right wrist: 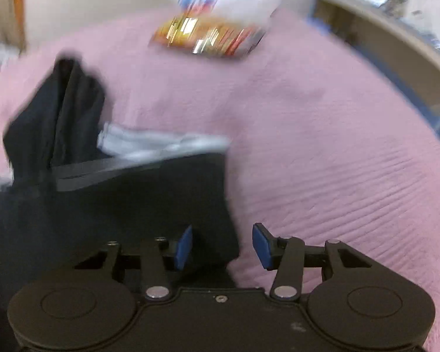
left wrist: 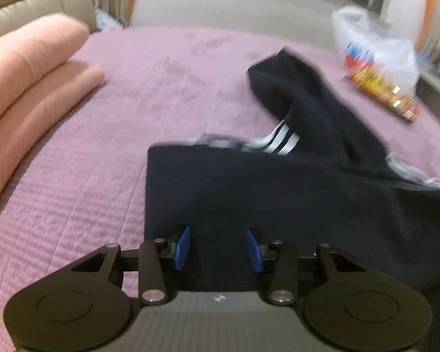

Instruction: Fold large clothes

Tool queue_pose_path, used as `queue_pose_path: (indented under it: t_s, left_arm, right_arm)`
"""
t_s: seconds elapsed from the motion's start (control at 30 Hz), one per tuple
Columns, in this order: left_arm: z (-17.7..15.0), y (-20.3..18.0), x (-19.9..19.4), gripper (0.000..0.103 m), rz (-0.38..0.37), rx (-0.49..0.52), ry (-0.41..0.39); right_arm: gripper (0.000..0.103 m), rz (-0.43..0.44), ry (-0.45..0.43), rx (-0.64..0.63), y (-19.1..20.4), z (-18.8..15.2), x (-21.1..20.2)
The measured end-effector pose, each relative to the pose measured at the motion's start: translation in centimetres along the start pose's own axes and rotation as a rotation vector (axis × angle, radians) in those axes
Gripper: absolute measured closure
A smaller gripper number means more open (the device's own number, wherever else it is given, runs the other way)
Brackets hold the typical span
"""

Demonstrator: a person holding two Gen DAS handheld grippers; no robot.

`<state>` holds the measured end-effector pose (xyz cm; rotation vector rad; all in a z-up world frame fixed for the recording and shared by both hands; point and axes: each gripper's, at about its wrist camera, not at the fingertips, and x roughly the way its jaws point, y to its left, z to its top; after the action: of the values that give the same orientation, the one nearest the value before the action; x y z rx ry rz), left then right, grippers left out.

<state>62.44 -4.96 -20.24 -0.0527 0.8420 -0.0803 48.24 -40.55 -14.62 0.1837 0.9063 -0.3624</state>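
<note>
In the left wrist view, a folded pink blanket (left wrist: 29, 82) fills the upper left, lying on the purple bed cover (left wrist: 132, 111). It is well apart from the work. Low in the middle, the left gripper (left wrist: 218, 249) has its two blue fingers spread wide, holding nothing. The dark garment (left wrist: 264, 199) lies right between and in front of them. Its left edge runs up the picture just beside the left finger. White stripes (left wrist: 283, 140) show at the garment's far edge, and a dark sleeve or leg (left wrist: 293, 88) sticks out toward the upper right. Past it, a bright snack box (left wrist: 384, 95) and a white plastic bag (left wrist: 375, 44) sit in the upper right corner, near that loose end.

In the right wrist view, the garment (right wrist: 132, 205) fills the left and middle. The right gripper (right wrist: 222, 245) is also spread wide and empty. The garment's right corner pokes in between its fingers; the right finger (right wrist: 261, 245) is over bare bed cover (right wrist: 337, 146).

Both grippers sit at the near edge, one at each side. The cloth stretches away from them, so I think a fold would go up and away. The box could get in the way. Both pictures are blurry.
</note>
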Motion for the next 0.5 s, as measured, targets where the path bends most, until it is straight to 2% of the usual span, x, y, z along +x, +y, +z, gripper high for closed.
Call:
queue_pose_path:
  t_s: [0.03, 0.07, 0.1, 0.13, 0.17, 0.23, 0.33, 0.43, 0.5]
  left_arm:
    - [0.1, -0.1, -0.6, 0.060, -0.025, -0.004, -0.022]
    - [0.3, -0.3, -1.1, 0.061, -0.054, -0.007, -0.042]
    - [0.5, -0.5, -1.3, 0.066, -0.077, -0.008, -0.052]
    - [0.6, -0.7, -1.3, 0.072, -0.093, -0.010, -0.054]
    - [0.8, -0.9, -1.0, 0.075, -0.109, -0.011, -0.046]
    - [0.8, -1.5, 0.2, 0.084, -0.092, -0.003, -0.009]
    - [0.0, -1.2, 3.9, 0.089, -0.030, -0.015, 0.122]
    - [-0.1, -0.4, 4.7, 0.089, -0.061, -0.055, 0.123]
    - [0.3, -0.8, 4.1, 0.089, -0.053, -0.034, 0.116]
  right_arm:
    - [0.046, 0.007, -0.054, 0.005, 0.1, 0.1, -1.1]
    - [0.052, 0.017, -0.086, -0.006, 0.6, 0.1, -1.8]
    - [0.056, 0.025, -0.098, -0.031, 1.5, 0.1, -1.9]
    - [0.065, 0.035, -0.095, -0.066, 2.3, 0.0, -1.7]
    - [0.080, 0.042, -0.081, -0.106, 3.4, -0.3, -1.1]
    - [0.093, 0.042, -0.030, -0.140, 4.4, -0.5, 0.9]
    - [0.093, 0.000, 0.114, -0.095, 4.7, -1.8, 4.5]
    - [0.096, 0.009, 0.145, -0.061, 4.3, -1.6, 5.5]
    - [0.096, 0.012, 0.160, -0.060, 4.4, -1.2, 5.7]
